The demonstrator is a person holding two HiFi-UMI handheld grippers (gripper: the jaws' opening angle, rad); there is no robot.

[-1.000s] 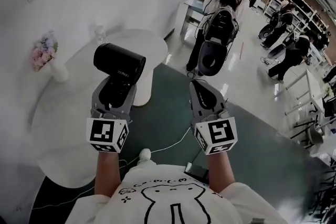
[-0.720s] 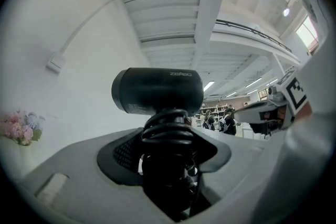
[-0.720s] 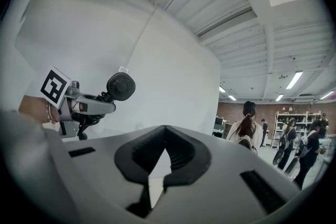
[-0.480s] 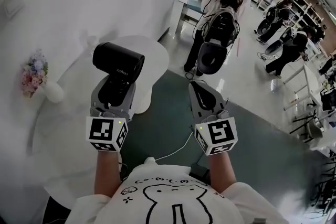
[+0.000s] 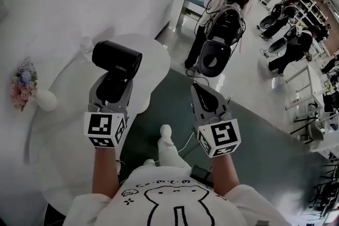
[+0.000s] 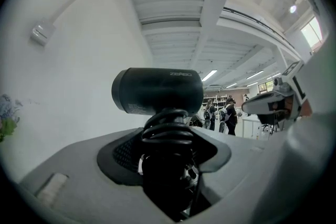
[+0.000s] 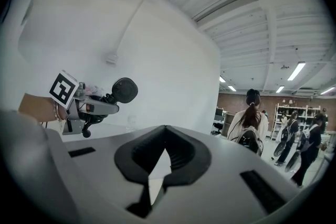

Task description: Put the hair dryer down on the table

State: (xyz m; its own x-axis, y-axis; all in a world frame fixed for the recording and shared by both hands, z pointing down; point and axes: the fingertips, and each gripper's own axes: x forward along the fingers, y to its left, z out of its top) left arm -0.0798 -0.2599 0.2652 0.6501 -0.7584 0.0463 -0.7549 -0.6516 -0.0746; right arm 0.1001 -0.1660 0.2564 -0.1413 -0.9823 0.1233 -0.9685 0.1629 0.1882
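1. Two grippers are up in front of the person, and only the left gripper (image 5: pixel 113 93) carries anything.
2. Far left, a flower vase (image 5: pixel 32 93) stands on the white table (image 5: pixel 63 135), well apart from the dryer (image 5: pixel 117 60).
3. The table spreads below and to the left of the left gripper. Bare top shows beneath the dryer, so the way down looks clear. How high the dryer hangs over the top cannot be told.
4. The dryer is in the air, not touching the table. Its barrel (image 6: pixel 157 91) lies crosswise and roughly level. The handle (image 6: pixel 167 165) runs from the barrel back into the left jaws, along the gripper's own line.
5. In the left gripper view the jaws stand fairly wide, clamped on the handle. A cable (image 6: pixel 168 131) is coiled round it, and the barrel sits just past the jaw tips.
6. The right gripper (image 5: pixel 204 93) is near the left one, on its right. It is over the dark floor (image 5: pixel 254 156), off the table and farther from it. Its jaws are together with nothing between them.
7. Judged: the left arm can do this alone. Lower the dryer until it rests on the top, then let go.
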